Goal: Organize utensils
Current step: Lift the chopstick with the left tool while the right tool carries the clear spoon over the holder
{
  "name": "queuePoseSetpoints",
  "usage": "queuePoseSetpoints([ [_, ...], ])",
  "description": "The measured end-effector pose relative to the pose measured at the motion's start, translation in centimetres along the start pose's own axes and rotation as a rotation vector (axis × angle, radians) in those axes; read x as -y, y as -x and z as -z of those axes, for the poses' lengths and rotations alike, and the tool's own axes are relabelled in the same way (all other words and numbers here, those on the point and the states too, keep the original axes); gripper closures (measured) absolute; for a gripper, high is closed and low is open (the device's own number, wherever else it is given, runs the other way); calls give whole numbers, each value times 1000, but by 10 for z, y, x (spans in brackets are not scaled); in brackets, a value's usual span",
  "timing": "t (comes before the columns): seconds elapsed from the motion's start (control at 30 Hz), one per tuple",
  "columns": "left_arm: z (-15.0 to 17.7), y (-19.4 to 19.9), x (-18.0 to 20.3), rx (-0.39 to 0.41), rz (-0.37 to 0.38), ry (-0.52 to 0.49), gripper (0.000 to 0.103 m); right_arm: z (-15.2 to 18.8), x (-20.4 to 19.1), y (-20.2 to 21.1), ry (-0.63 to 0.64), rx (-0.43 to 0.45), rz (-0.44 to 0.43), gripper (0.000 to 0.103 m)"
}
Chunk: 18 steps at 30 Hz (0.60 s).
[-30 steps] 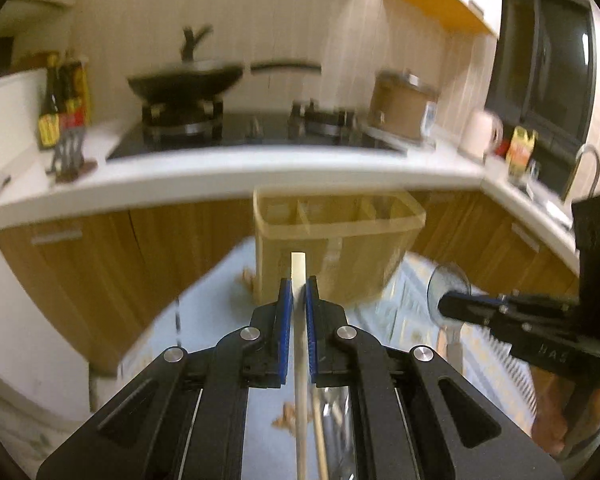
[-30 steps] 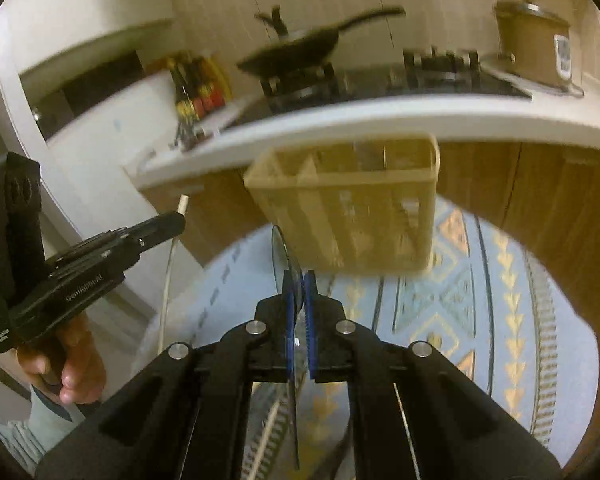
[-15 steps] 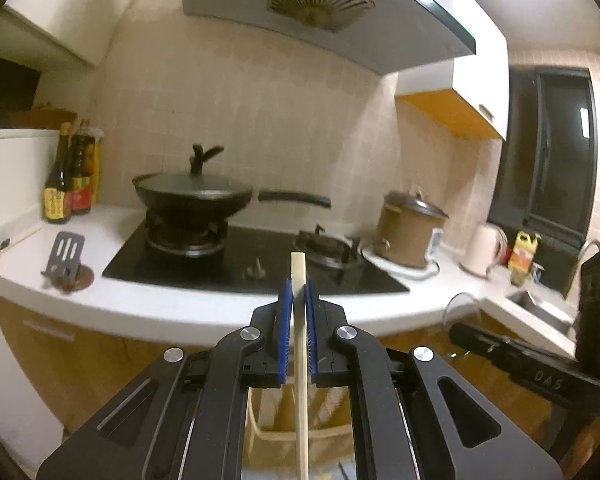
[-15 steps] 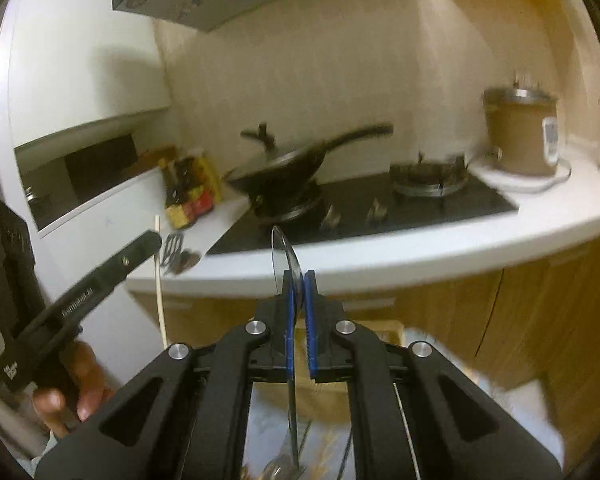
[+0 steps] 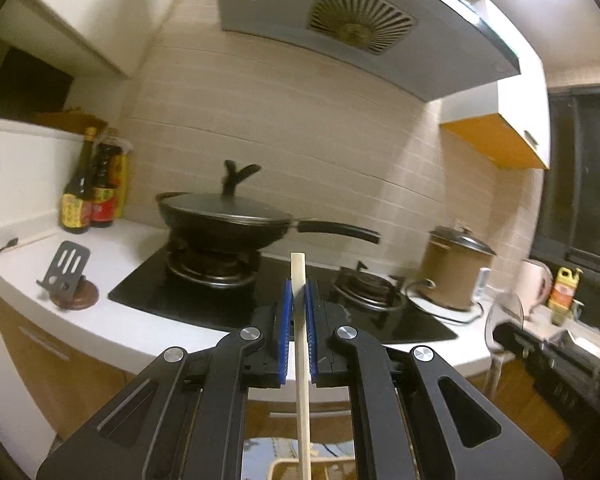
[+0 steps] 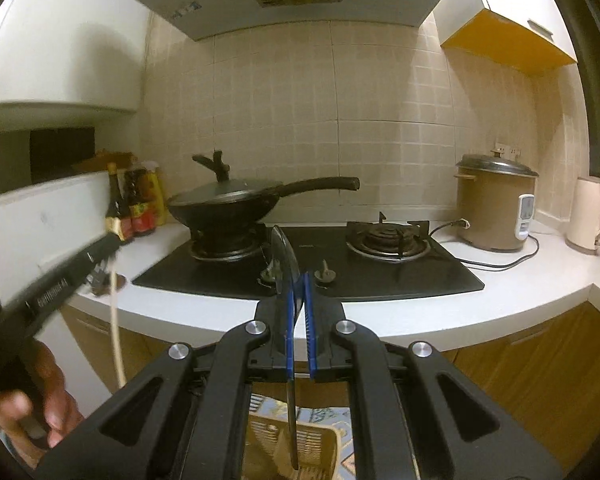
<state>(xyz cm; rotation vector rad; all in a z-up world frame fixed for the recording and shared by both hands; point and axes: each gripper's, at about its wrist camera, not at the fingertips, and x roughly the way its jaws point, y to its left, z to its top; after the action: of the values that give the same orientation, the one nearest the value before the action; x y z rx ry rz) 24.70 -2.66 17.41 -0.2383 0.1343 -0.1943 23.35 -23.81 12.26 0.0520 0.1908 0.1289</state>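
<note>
My left gripper is shut on a pale wooden chopstick that stands upright between the blue pads and hangs down below them. My right gripper is shut on a clear plastic spoon, bowl up and handle hanging down. A beige slotted utensil basket sits low on the floor under both grippers, mostly hidden. In the right wrist view the left gripper shows at the left with the chopstick dangling, and a hand holds it. The spoon's bowl shows at the right of the left wrist view.
Ahead runs a white counter with a black gas hob and a lidded wok. Sauce bottles and a phone stand stand at the left. A rice cooker and a kettle stand at the right.
Both grippers have risen and tipped up from the floor basket toward the counter and stove. The basket has slid to the bottom edge of both views. Both grips are unchanged.
</note>
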Motion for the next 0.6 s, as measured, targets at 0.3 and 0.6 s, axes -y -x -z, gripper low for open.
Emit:
queuePoseSetpoints([
  [0.3, 14, -15, -15, 43, -38, 59, 98, 34, -6, -23, 72, 4, 14, 99],
  [0.6, 9, -15, -21, 57, 45, 86, 98, 44, -3, -24, 73, 12, 28, 99],
])
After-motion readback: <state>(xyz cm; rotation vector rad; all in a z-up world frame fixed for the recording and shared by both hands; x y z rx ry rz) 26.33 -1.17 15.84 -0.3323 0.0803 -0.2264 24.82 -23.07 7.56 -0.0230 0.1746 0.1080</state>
